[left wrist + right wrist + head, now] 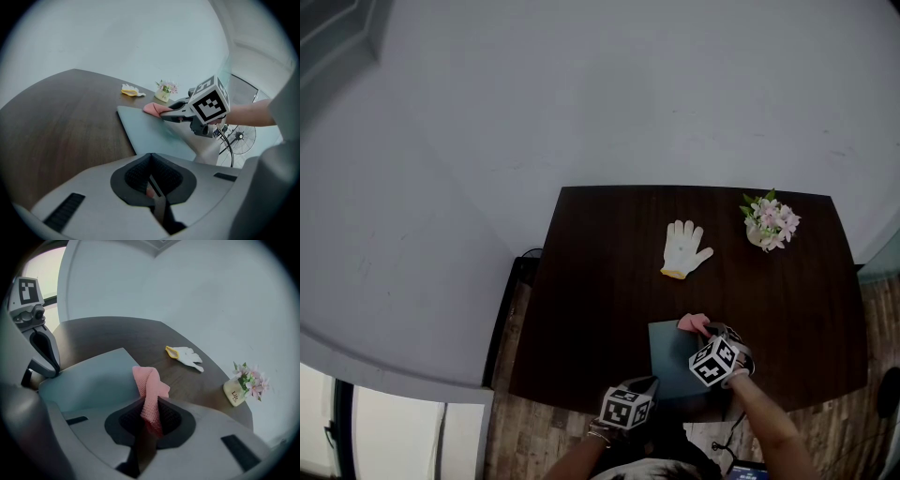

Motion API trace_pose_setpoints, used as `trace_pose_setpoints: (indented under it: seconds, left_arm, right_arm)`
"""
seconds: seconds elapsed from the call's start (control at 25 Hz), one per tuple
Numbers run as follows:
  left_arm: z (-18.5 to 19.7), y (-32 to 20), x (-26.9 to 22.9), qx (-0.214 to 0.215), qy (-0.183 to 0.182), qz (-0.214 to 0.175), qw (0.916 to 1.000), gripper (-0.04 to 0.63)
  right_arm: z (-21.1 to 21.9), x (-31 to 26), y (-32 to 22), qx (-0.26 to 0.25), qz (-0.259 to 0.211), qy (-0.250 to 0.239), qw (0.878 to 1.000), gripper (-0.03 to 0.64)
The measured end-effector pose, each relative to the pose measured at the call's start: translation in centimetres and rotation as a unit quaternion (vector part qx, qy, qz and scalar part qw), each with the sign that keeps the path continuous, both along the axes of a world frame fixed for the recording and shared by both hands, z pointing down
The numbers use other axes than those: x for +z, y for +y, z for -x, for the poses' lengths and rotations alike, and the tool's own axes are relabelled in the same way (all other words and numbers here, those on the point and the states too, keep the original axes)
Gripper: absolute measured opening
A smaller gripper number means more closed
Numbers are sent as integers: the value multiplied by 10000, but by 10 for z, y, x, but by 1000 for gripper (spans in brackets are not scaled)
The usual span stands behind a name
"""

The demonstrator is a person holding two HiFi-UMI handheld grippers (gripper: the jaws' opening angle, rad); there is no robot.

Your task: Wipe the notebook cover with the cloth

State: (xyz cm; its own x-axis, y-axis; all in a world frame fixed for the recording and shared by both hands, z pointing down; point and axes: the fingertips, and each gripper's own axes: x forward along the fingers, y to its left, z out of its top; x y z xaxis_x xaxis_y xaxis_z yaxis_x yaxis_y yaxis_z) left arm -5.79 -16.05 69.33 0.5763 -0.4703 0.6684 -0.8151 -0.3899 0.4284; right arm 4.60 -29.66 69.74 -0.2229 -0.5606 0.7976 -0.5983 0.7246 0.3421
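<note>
The flat, smooth grey-blue notebook (673, 361) lies at the dark wood-grain table's (600, 281) 6 o'clock edge, its near corners hidden behind both tools. The right gripper (149, 420) is clamped on a pink waffle-weave cloth (149, 390), bunched at the cover's 1 o'clock corner. The left gripper (152, 187) has its jaws together. A knitted white glove (684, 248) lies at 12 o'clock. A cream pot (757, 234) at 1 o'clock holds pink flowers.

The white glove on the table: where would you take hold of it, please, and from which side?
Probably the yellow cuff of the glove, approached low from the near side of the table. The glove lies flat with its fingers pointing away, so the cuff is the closest part and its hem gives jaws an edge to catch.
</note>
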Motion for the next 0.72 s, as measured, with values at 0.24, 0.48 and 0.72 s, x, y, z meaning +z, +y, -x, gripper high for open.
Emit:
trace_pose_setpoints:
  seconds: [0.24,0.48,0.72]
  left_arm:
    - [0,2,1,-8,-14,6,10000,18]
    - [0,2,1,-7,5,26,10000,18]
    - [0,3,0,7,25,36,10000,18]
  right_arm:
    - [-21,-1,-2,530,15,-132,9985,44]
    - [-24,-23,-1,793,-266,-526,9951,46]
    - [-5,-40,11,705,-362,-913,9927,46]
